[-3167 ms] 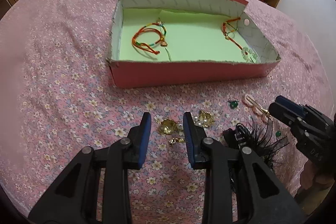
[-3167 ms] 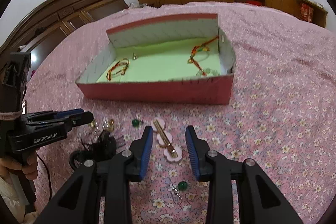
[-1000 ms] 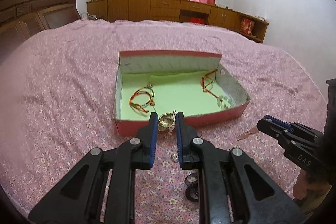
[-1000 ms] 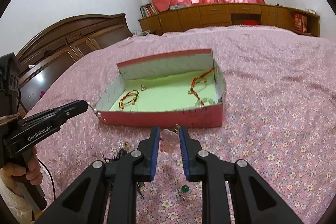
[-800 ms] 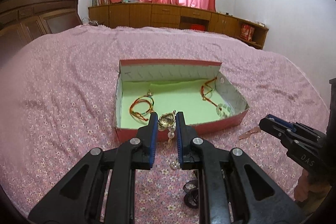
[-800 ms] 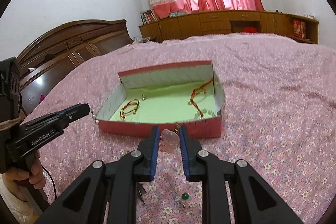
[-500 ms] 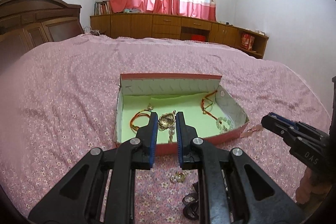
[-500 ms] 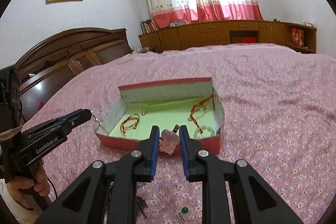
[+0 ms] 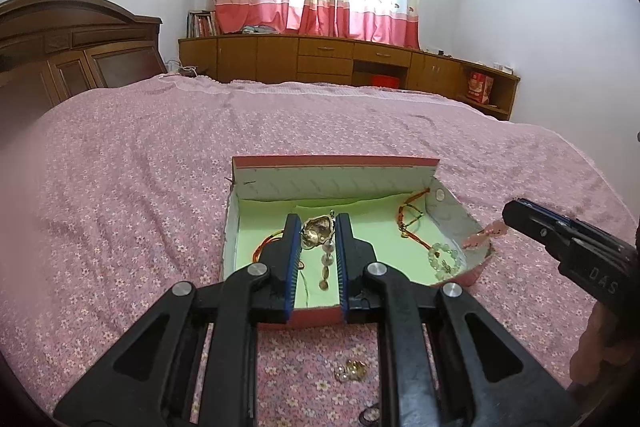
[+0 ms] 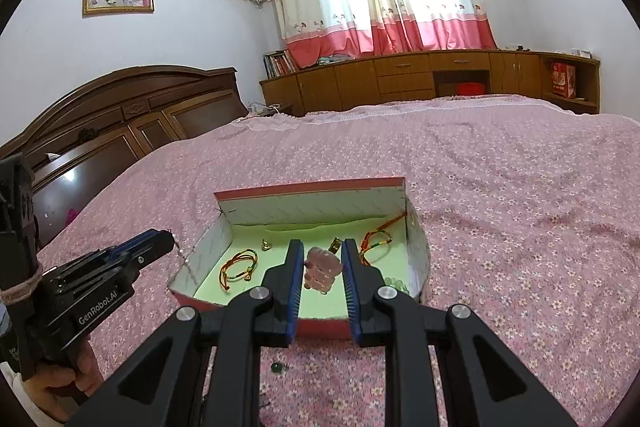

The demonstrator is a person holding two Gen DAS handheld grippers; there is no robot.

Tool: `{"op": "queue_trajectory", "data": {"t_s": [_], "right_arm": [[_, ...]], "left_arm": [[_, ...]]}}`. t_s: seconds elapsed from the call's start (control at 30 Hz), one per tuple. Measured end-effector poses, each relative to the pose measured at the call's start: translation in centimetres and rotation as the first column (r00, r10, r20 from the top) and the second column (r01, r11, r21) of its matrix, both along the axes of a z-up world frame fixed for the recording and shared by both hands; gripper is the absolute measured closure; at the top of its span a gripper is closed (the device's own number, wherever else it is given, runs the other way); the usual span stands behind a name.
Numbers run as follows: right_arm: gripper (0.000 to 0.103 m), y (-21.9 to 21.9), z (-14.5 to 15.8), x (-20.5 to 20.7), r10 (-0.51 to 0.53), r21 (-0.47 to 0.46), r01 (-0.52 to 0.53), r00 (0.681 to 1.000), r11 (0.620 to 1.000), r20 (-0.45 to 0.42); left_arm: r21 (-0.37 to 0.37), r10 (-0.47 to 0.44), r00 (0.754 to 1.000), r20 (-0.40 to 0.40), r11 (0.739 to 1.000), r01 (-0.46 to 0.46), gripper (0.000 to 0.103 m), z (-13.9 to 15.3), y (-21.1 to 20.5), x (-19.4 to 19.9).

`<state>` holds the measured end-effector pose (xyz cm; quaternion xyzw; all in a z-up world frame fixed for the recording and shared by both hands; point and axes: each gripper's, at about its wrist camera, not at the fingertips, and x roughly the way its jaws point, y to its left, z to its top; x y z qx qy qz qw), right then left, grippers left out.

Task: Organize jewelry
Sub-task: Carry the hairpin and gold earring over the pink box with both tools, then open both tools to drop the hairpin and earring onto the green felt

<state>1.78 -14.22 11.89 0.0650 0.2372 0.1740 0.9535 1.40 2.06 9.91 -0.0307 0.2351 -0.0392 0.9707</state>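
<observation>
The left claw (image 9: pixel 318 239) is closed to a narrow gap on a gold earring (image 9: pixel 316 231), gripped between its blue pads (image 9: pixel 294 247). A short string of beads (image 9: pixel 326 265) hangs from the earring, dangling between the fingers above the green floor of the box (image 9: pixel 360 183). The claw is held over the near left part of the box.

The right claw (image 10: pixel 322 269) is likewise narrowed on a pink hair clip (image 10: pixel 322 271), pinched between its pads, with the clip's gold end (image 10: pixel 335 244) sticking out past the fingertips. This claw is over the near wall of the box (image 10: pixel 320 203), toward its middle.

The box lies on the bed (image 9: pixel 140 167), which is covered with a pink flowered spread. Inside, a red-and-yellow cord bracelet (image 10: pixel 238 265) lies on the left, a second cord bracelet (image 10: pixel 376 243) leans against the right wall, and a pale bead bracelet (image 9: pixel 440 259) lies in the near right corner. A small gold piece (image 10: pixel 266 245) lies near the back.

Outside the box, on the spread, a second gold earring (image 9: pixel 352 371) lies just beside the left claw's arm, and a green bead earring (image 10: pixel 277 367) lies under the right claw.
</observation>
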Motion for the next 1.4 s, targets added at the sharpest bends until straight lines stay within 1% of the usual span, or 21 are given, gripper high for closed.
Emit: {"op": "queue_trajectory", "data": {"t_s": [0.2,0.3,0.43,0.7,0.9,1.17,1.23,1.27,1.3,1.37,1.4], "right_arm": [[0.082,0.9,-1.0,1.6,0.005,-0.007,-0.005,1.000,1.000,-0.024],[0.082,1.1,-1.5,2.3,0.004,-0.009,-0.005,0.999,1.000,-0.034],[0.082,1.4,-2.5,3.3,0.003,-0.014,-0.004,0.998,1.000,-0.060],[0.082,1.0,-4.8,5.4,-0.012,-0.016,0.010,0.991,1.000,-0.137],[0.082,0.3,-6.3,6.3,-0.039,-0.010,0.038,0.980,0.999,-0.193],[0.080,-0.5,-6.7,7.0,-0.071,-0.005,0.072,0.972,0.997,-0.226],[0.075,-0.6,-6.6,7.1,-0.084,-0.009,0.084,0.970,0.996,-0.228],[0.067,-0.6,-6.5,7.1,-0.090,-0.009,0.090,0.970,0.996,-0.224],[0.062,-0.7,-6.5,7.1,-0.090,-0.002,0.092,0.971,0.996,-0.220],[0.058,-0.9,-6.2,7.1,-0.092,0.010,0.096,0.971,0.995,-0.219],[0.057,-0.9,-6.1,7.1,-0.090,0.014,0.095,0.972,0.995,-0.219]], "left_arm": [[0.008,0.006,1.000,-0.001,1.000,-0.006,0.094,-0.7,0.1,1.1],[-0.007,0.018,1.000,-0.008,1.000,-0.018,0.094,-1.4,0.3,1.9],[-0.021,0.027,0.999,-0.040,0.999,-0.028,0.094,-2.6,0.6,2.9],[-0.022,0.024,0.994,-0.108,0.999,-0.027,0.094,-4.8,0.9,4.3],[-0.013,0.019,0.991,-0.134,1.000,-0.021,0.094,-5.8,0.8,5.0],[-0.004,0.008,0.986,-0.169,1.000,-0.009,0.094,-6.5,0.7,5.7],[-0.009,0.000,0.984,-0.177,1.000,-0.002,0.093,-6.5,0.8,5.7],[-0.013,-0.004,0.983,-0.181,1.000,0.001,0.092,-6.6,0.7,5.8],[-0.018,-0.006,0.982,-0.188,1.000,0.003,0.092,-6.6,0.7,6.0],[-0.023,-0.001,0.980,-0.199,1.000,-0.003,0.085,-6.7,0.9,6.0],[-0.026,0.003,0.979,-0.202,1.000,-0.008,0.084,-6.7,1.0,6.0]]}}
